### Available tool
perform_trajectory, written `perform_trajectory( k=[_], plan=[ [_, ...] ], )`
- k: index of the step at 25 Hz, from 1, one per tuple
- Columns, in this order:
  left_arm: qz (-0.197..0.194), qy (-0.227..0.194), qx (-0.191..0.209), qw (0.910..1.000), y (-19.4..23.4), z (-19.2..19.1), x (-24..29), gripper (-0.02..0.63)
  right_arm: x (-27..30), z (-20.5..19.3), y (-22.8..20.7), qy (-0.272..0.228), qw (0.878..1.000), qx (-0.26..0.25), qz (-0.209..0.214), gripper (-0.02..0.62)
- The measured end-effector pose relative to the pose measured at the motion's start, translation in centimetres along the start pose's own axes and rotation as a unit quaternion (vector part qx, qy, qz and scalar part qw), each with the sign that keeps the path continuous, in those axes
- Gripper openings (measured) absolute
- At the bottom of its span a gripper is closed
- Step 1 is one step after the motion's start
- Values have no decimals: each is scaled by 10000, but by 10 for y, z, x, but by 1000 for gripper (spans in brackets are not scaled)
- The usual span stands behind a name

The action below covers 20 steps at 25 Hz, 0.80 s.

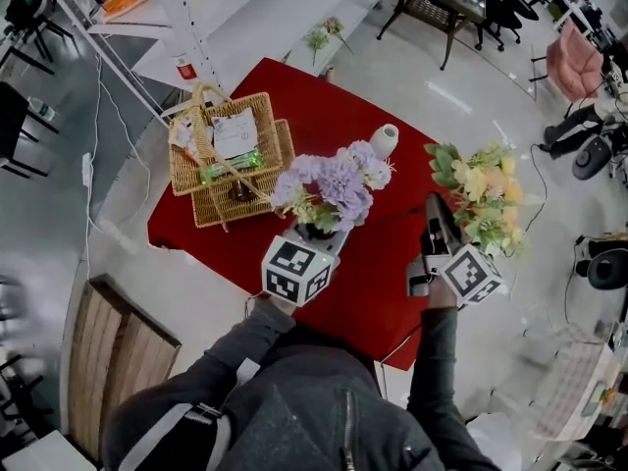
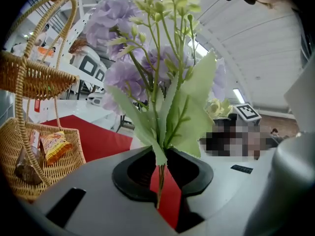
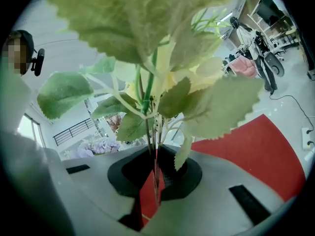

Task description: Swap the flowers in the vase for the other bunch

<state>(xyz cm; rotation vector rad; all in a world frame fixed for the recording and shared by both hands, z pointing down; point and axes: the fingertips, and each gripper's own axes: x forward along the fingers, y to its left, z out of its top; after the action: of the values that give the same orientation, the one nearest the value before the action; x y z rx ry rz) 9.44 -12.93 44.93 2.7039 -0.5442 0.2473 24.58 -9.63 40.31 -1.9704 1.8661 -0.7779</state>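
Left claw [image 2: 161, 176]: narrow, pinching the purple flower bunch [image 1: 334, 180] so it stays upright.
Right claw [image 3: 155, 181]: tight on the yellow leafy bunch [image 1: 481, 194], held aside.
Small white vase [image 1: 385, 140]: empty on the red table [image 1: 324, 106], ready for a bunch.

No legible text, number or brand appears in any view. The card [image 1: 235, 130] in the basket [image 1: 186, 180] beyond the left tongs [image 1: 319, 234] and the snack packet [image 2: 53, 146] there carry print too small to read.
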Motion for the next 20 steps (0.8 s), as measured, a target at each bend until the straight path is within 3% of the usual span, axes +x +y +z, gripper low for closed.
perform_trajectory(
  k=[11,20],
  plan=[
    [-9,-12,-100,9999,3,-1,2,75,27,39,16,-31,9986,-464,242,20],
    [79,19,-134,9999,8,-4,2,77,45,81,30,-412,9961,-701,330,20]
  ],
)
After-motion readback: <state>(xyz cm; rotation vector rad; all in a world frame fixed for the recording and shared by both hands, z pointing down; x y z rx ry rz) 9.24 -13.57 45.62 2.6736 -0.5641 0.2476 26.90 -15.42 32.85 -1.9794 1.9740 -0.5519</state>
